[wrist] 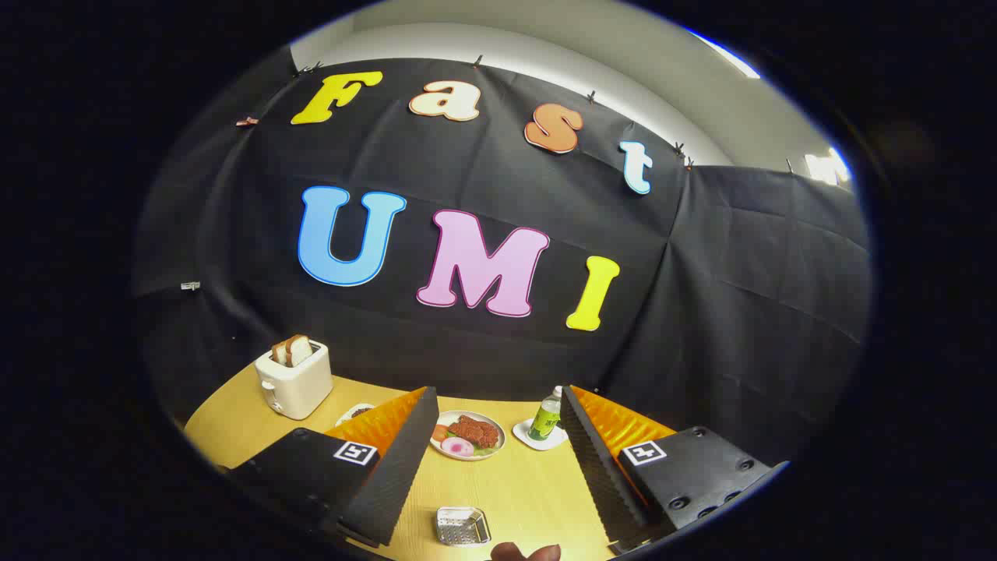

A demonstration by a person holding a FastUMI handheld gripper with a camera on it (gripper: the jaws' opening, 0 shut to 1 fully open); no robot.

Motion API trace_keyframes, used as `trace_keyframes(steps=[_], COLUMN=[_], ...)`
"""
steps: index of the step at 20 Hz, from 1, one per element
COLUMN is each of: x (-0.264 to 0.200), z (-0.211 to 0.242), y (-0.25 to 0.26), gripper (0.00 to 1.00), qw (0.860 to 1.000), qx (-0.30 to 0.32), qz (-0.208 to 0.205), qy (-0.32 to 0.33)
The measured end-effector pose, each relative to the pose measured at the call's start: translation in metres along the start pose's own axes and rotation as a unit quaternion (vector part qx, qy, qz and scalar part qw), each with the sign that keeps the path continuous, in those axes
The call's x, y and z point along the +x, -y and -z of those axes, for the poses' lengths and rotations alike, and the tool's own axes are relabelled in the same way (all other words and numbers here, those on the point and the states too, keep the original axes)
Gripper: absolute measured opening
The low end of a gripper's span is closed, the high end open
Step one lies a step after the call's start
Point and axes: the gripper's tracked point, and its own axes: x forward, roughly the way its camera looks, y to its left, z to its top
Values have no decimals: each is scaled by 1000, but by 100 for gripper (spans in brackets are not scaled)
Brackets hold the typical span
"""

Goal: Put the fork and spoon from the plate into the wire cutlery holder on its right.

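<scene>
between the wide jaws, near their base, sits the wire cutlery holder (463,526).

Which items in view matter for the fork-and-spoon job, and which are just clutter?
Job:
- wire cutlery holder, on the table between the fingers
- gripper, open, holding nothing

Clutter:
- toaster with bread in it
- plate of food
- green bottle on a white dish
</scene>
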Motion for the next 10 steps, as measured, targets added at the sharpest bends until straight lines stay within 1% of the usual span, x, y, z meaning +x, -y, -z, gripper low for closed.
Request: trace_keyframes(steps=[5, 10], x=[-1, 2], z=[2, 1], y=[-6, -9], gripper=[98, 98], qw=[1000, 1000], qx=[-4, -7], qz=[-3, -15], qy=[-2, 1])
